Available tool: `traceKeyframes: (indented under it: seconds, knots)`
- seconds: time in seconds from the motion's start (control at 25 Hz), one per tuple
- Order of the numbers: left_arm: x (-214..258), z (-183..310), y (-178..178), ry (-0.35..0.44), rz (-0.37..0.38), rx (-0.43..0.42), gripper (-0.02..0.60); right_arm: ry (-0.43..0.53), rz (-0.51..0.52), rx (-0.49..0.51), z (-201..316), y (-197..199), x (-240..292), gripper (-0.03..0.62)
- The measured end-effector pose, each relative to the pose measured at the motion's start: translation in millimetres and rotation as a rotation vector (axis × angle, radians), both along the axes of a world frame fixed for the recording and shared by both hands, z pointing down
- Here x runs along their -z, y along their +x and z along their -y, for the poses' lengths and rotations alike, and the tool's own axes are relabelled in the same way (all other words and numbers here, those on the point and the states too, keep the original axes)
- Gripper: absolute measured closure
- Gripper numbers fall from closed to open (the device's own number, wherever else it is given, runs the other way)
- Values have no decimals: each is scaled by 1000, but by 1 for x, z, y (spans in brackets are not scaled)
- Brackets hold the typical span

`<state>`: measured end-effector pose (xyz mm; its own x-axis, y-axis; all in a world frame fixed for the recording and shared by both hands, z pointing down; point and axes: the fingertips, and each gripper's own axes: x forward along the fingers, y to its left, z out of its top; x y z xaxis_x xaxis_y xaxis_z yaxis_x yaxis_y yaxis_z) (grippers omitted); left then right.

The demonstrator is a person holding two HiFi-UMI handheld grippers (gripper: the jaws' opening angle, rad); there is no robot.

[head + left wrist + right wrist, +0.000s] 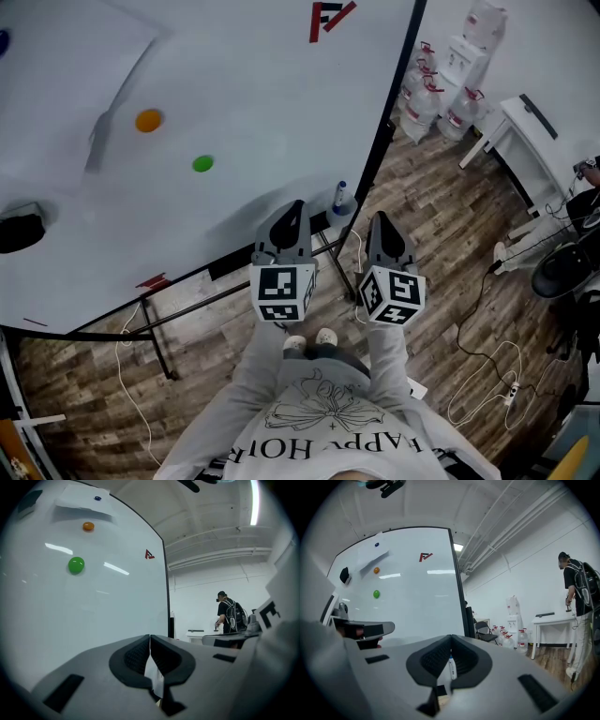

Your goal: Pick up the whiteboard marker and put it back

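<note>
Now, left gripper (292, 211): jaws clenched together, nothing between them.
Right gripper (381, 223): jaws clenched together, empty.
Task item: white whiteboard marker with blue cap (340, 199), upright at the bottom corner of the large white whiteboard (262, 94), ahead of both grippers, touching neither.

The whiteboard (234, 84) blocks all room ahead, its black side frame (387, 122) and a blue-capped bottle (342, 202) close in front. To the right lies open wood floor (441, 216), crossed by cables (480, 298).
</note>
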<state>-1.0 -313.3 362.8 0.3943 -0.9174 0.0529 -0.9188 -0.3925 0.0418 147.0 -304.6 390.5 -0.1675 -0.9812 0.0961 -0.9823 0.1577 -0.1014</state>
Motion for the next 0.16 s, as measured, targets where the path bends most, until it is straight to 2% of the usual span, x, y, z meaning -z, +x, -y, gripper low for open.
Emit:
traceKeyframes:
  seconds: [0.16]
  knots:
    - [-2, 2, 0, -4, 9, -3, 574, -7, 3, 2, 2, -1, -4, 591]
